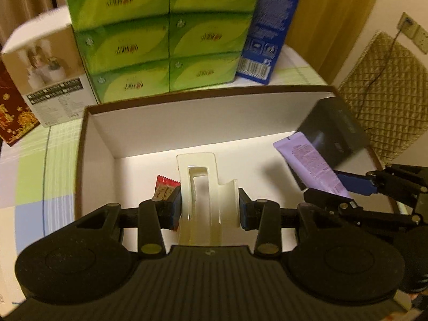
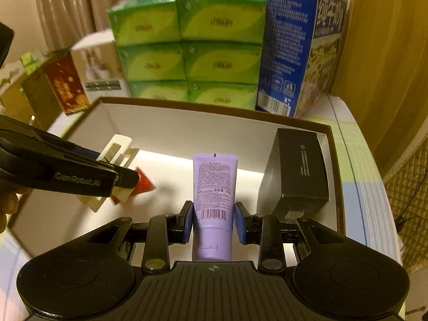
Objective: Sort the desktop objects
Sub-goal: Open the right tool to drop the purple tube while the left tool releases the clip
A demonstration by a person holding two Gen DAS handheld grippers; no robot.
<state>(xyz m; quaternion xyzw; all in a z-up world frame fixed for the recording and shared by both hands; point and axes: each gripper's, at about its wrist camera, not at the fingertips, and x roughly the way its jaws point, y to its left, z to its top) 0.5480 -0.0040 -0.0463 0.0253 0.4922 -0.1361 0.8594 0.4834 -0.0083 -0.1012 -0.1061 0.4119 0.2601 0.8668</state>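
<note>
My left gripper (image 1: 210, 206) is shut on a cream plastic holder (image 1: 206, 187) and holds it above the floor of a white-lined open box (image 1: 187, 115). The same holder (image 2: 117, 149) shows at the left of the right wrist view, with the left gripper (image 2: 120, 179) clamped on it. My right gripper (image 2: 213, 222) is shut on a purple tube (image 2: 214, 184), also over the box. In the left wrist view that tube (image 1: 313, 165) sits at the right, held by the right gripper (image 1: 345, 187). A red snack packet (image 1: 164, 187) lies on the box floor.
A black box (image 2: 297, 171) stands on end in the open box's right corner. Behind the open box stand green tissue packs (image 2: 192, 48), a blue carton (image 2: 291, 45), a white photo box (image 1: 48, 75) and a red box (image 2: 64, 85). A quilted chair (image 1: 385, 101) is at the right.
</note>
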